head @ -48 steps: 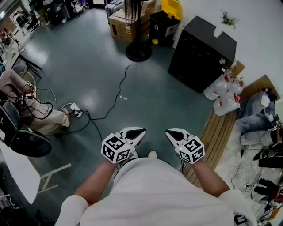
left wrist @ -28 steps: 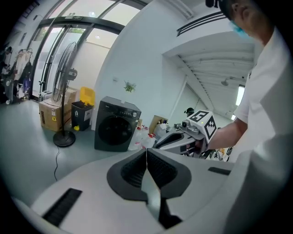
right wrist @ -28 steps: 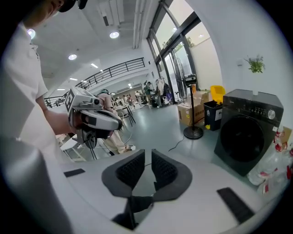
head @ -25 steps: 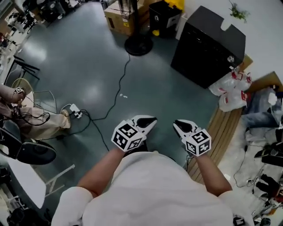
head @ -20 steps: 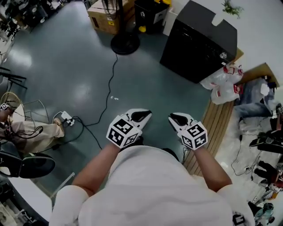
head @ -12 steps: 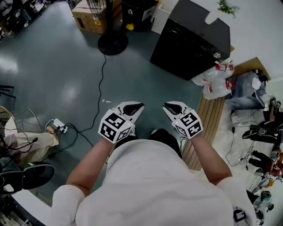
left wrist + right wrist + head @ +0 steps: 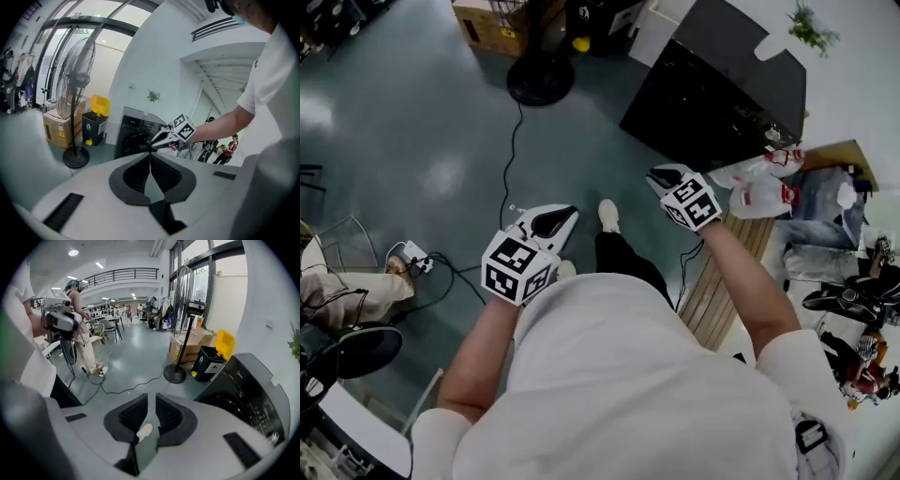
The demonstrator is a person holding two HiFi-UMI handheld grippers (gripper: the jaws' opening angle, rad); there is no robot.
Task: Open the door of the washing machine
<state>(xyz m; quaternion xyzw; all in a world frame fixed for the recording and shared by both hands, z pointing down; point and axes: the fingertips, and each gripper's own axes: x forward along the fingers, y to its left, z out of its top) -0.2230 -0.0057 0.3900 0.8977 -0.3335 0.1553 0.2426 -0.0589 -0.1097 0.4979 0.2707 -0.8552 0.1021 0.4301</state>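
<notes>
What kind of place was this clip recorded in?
Probably a large open lab or workshop hall, not a home: a black washing machine stands against a white wall, a cable trails across the bare grey floor, and the right gripper view shows a railed upper gallery.

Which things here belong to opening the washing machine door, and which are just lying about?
Job: washing machine; right hand-held gripper, jaws just opened wider, empty; left hand-held gripper.
Lying about: standing fan; cardboard box; white plastic bags; floor cable.

Washing machine (image 7: 133,129) front partly hidden behind right gripper (image 7: 152,144); cardboard box (image 7: 483,28) cut by top edge.
</notes>
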